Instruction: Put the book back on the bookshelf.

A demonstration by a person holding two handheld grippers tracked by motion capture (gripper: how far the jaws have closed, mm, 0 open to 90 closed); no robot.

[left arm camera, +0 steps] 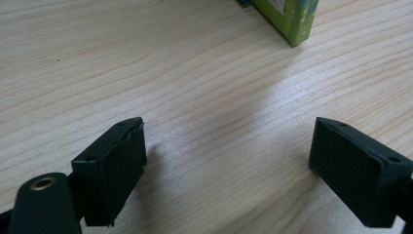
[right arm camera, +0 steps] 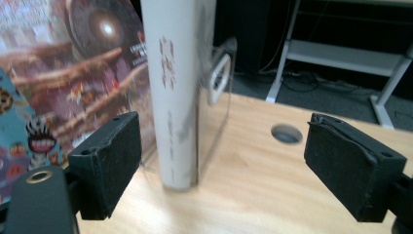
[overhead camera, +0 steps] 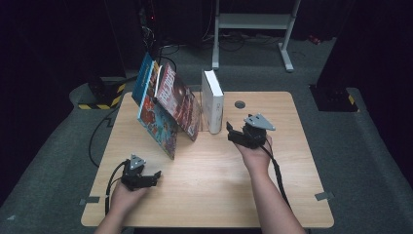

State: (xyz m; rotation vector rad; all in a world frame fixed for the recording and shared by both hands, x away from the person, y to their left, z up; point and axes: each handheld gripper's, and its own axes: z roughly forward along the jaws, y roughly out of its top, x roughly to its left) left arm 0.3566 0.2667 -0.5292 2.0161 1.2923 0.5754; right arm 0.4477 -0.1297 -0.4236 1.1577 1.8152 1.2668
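Note:
A white book [overhead camera: 212, 100] stands upright near the back middle of the wooden table [overhead camera: 209, 185]. Its spine [right arm camera: 173, 97] fills the middle of the right gripper view. Left of it lean a dark red book [overhead camera: 178, 101] and a colourful blue book [overhead camera: 155, 117]. My right gripper [overhead camera: 231, 132] is open, just right of the white book's near end, with the spine in front of its left jaw. Down at the near left my left gripper [overhead camera: 155, 176] is open over bare wood, nothing between its fingers [left arm camera: 114, 170]. A green book corner [left arm camera: 287, 19] lies ahead of it.
A round cable hole [overhead camera: 239, 104] sits in the table behind my right gripper. Beyond the table stand a white metal frame [overhead camera: 253, 24] and black cables on grey carpet. A yellow-black striped base [overhead camera: 100, 97] is on the floor at left.

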